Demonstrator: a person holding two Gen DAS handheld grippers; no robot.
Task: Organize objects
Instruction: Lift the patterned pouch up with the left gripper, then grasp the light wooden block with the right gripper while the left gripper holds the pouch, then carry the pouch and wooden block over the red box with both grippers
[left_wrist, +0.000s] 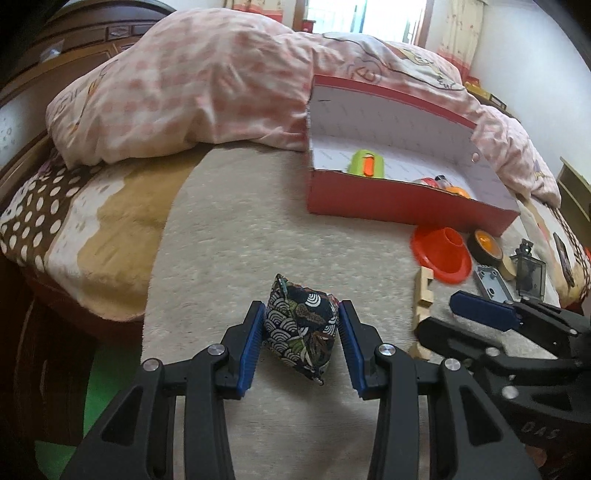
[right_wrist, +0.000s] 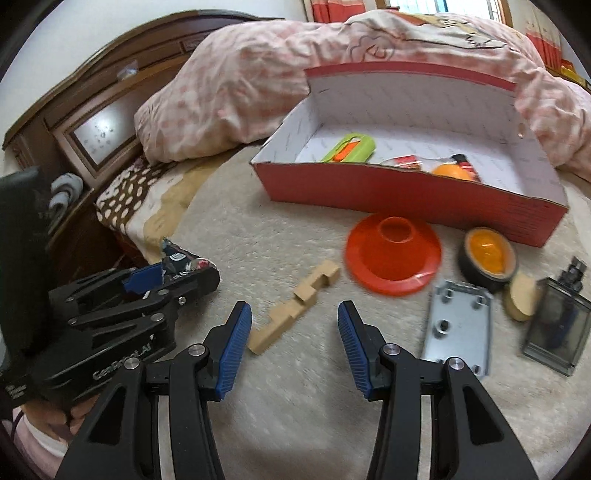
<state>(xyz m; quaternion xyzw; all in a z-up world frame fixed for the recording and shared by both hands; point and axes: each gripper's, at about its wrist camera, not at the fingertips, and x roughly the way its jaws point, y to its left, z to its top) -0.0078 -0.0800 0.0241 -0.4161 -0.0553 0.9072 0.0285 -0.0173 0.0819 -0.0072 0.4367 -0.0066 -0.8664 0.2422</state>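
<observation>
My left gripper (left_wrist: 301, 308) is shut on a dark patterned fabric bag (left_wrist: 301, 332), its blue pads pressing both sides above the beige blanket (left_wrist: 240, 229). In the right wrist view the same bag (right_wrist: 184, 258) shows in the left gripper (right_wrist: 173, 273) at the left. My right gripper (right_wrist: 293, 308) stands open with nothing between its fingers. A wooden zigzag block (right_wrist: 306, 295) lies just beyond its left finger. The red cardboard box (right_wrist: 406, 199) sits open further back, holding a green toy (right_wrist: 351, 147), an orange ball (right_wrist: 450, 171) and other small items.
In front of the box lie an orange cone disc (right_wrist: 393, 258), a black tape roll (right_wrist: 487, 258) with an orange piece inside, a grey metal plate (right_wrist: 458, 325), a wooden disc (right_wrist: 521, 299) and a glass bottle (right_wrist: 557, 325). A pink quilt (right_wrist: 258, 85) is heaped behind.
</observation>
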